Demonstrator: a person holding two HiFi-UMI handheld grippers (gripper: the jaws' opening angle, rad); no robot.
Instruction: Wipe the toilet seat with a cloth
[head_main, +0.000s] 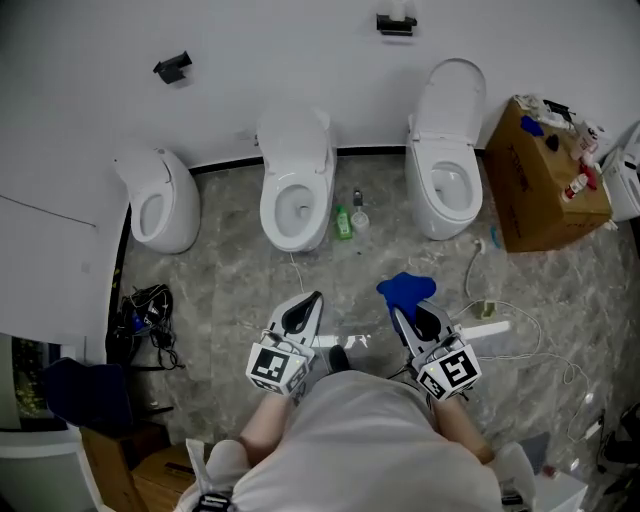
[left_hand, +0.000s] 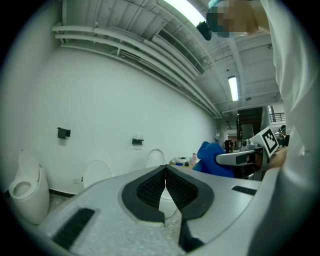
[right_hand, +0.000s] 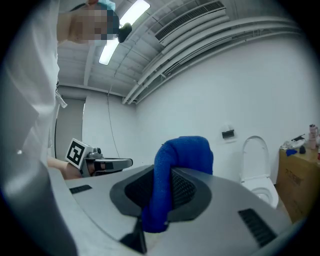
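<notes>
Standing against the wall, the middle white ceramic toilet (head_main: 297, 190) and its lid-up right neighbour (head_main: 447, 175) are sitting well apart from the right gripper (head_main: 402, 312), which is clamping the bright blue fabric cloth (head_main: 406, 288), seemingly for carrying over; the left gripper (head_main: 312, 302) is resting closed, empty.

On the marbled floor (head_main: 220, 290), a green bottle (head_main: 343, 222) stands near the far wall (head_main: 280, 50), a clear bottle (head_main: 359, 214) just right of it. Far right, a cardboard box (head_main: 535, 190) carries small bottles. A white cable (head_main: 520, 330) trails near it. Black cables (head_main: 145, 310) tangle at left. Two black brackets (head_main: 172, 67) (head_main: 396, 23) hang on the wall.
</notes>
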